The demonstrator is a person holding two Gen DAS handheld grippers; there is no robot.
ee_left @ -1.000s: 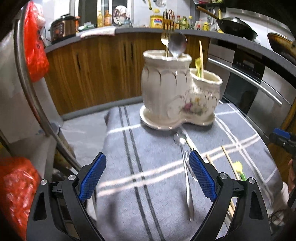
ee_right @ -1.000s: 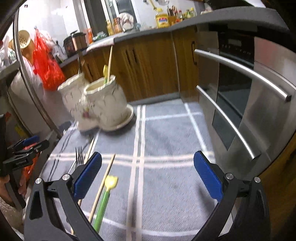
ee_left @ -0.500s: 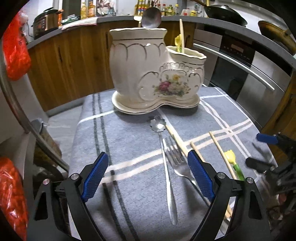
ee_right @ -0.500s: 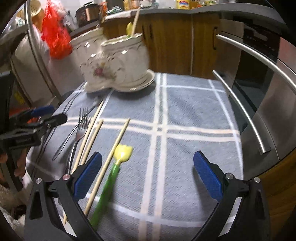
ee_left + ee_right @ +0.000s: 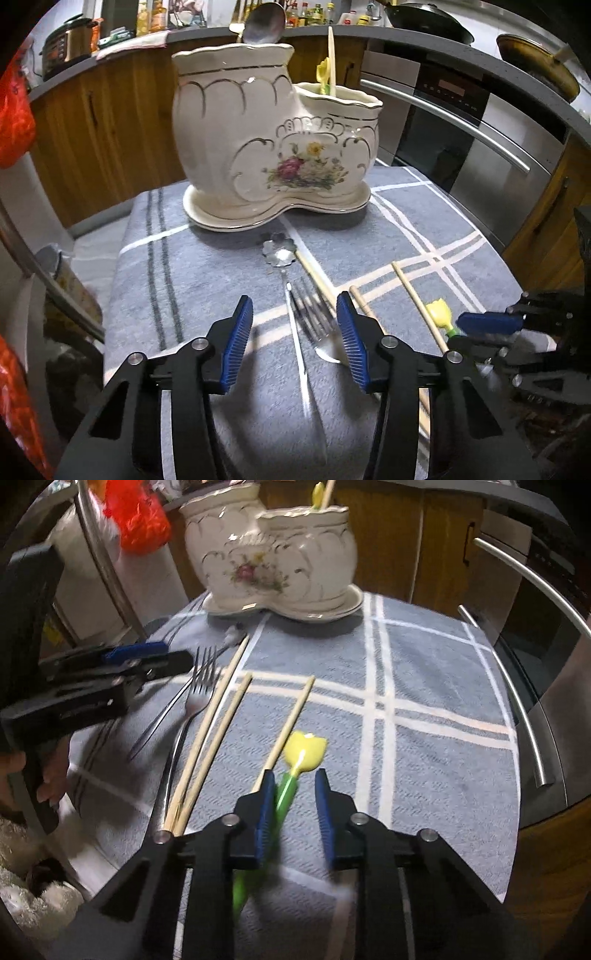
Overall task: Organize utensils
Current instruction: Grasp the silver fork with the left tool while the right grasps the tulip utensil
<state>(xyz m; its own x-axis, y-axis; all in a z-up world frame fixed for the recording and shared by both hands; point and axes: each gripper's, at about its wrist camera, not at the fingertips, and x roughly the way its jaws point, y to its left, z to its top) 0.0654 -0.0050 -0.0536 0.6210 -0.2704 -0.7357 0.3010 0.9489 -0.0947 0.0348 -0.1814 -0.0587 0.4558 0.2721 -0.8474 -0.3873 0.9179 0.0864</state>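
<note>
Closing, not yet gripping: your left gripper brackets the fork at 6 o'clock from the ceramic holder, while your right gripper brackets the tulip-topped green utensil.

Left wrist view: low over bench, angled down toward ceramic holder, close. Right wrist view: steeper, from opposite side, holder farther. Both share holder, fork, chopsticks.
</note>
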